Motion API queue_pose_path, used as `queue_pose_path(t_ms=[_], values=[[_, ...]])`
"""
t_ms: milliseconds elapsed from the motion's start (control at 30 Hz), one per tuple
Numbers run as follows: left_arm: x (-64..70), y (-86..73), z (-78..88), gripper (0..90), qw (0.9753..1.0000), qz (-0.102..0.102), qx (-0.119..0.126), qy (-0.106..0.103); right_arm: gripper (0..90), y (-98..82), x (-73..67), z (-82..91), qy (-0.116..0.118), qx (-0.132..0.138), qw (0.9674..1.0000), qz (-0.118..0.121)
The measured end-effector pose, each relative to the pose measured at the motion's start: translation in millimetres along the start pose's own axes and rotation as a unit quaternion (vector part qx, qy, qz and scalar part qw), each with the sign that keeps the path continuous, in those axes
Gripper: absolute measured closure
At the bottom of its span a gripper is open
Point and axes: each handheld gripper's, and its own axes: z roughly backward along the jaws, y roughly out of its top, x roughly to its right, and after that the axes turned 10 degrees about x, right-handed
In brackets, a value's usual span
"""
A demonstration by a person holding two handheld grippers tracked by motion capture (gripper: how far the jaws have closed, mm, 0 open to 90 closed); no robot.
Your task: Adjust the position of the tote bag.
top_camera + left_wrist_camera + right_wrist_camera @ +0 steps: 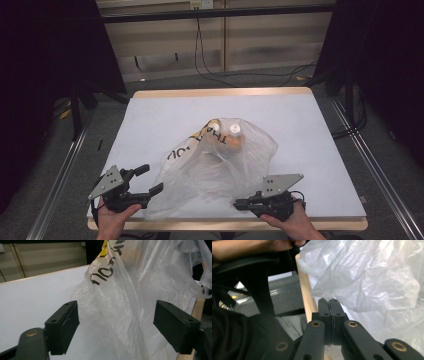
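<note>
Right gripper view: right hand-held gripper pinches plastic bag edge.

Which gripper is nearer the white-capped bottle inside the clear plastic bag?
Right. The right gripper pinches the bag's near edge, below the bottle. The left gripper sits farther off at the bag's left edge.

The plastic bag veils its contents: an orange bottle at 12 o'clock stays blurred, and the bag's black lettering reads only partly.
</note>
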Motion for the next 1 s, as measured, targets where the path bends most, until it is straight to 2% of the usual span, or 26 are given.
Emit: queue_pose_path(t_ms=[67, 100, 233, 367, 433, 467, 533, 600, 700, 767, 833, 867, 1000], values=[[0.1, 0.4, 0.3, 23.2, 1.0, 0.002, 0.0, 0.0, 89.6, 2.2, 0.2, 2.3, -0.003, 0.003, 1.0, 0.001], [-0.6, 0.6, 0.4, 23.4, 1.0, 0.005, 0.002, -0.006, 89.7, 7.9, 1.1, 7.0, -0.006, 0.015, 0.9999, 0.005], [1.4, 2.6, 2.3, 24.4, 0.9999, 0.011, 0.0, 0.003, 89.8, 17.9, 2.2, 12.6, -0.011, 0.033, 0.9994, 0.007], [1.0, 3.3, 3.1, 24.5, 1.0, 0.005, -0.003, 0.003, 89.9, 29.7, 5.1, 14.0, -0.014, 0.043, 0.9987, 0.023], [1.4, 3.0, 2.1, 25.8, 1.0, 0.002, -0.007, -0.001, 89.8, 35.4, 7.3, 14.2, -0.016, 0.048, 0.9983, 0.028], [3.0, 2.7, 0.8, 26.0, 0.9999, 0.009, -0.005, -0.004, 89.9, 37.6, 8.4, 14.4, -0.017, 0.05, 0.9982, 0.029], [3.3, 3.3, 0.8, 27.5, 0.9999, -0.001, -0.011, -0.011, 89.9, 43.0, 11.7, 14.5, -0.019, 0.056, 0.9977, 0.034], [4.1, 3.5, 0.9, 29.2, 0.9998, 0.004, -0.01, -0.017, 89.9, 47.7, 14.6, 15.5, -0.024, 0.06, 0.9972, 0.037], [4.0, 2.5, 1.7, 32.2, 0.9998, 0.002, -0.015, -0.016, 89.9, 53.1, 19.2, 18.6, -0.032, 0.067, 0.9964, 0.04], [3.5, 2.3, 2.1, 32.2, 0.9998, -0.002, -0.018, -0.011, 89.9, 56.0, 22.0, 21.2, -0.041, 0.072, 0.9957, 0.041], [4.5, 2.5, 3.0, 31.9, 0.9999, 0.004, -0.011, -0.006, 89.9, 58.0, 25.6, 23.7, -0.045, 0.079, 0.9951, 0.04], [4.6, 3.2, 3.6, 31.0, 0.9999, -0.002, -0.012, -0.004, 89.9, 58.8, 27.2, 24.3, -0.047, 0.082, 0.9948, 0.038], [13.0, 2.7, 5.8, 25.6, 0.9999, 0.001, -0.016, -0.004, 90.0, 61.9, 31.4, 26.2, -0.053, 0.087, 0.9941, 0.037]])
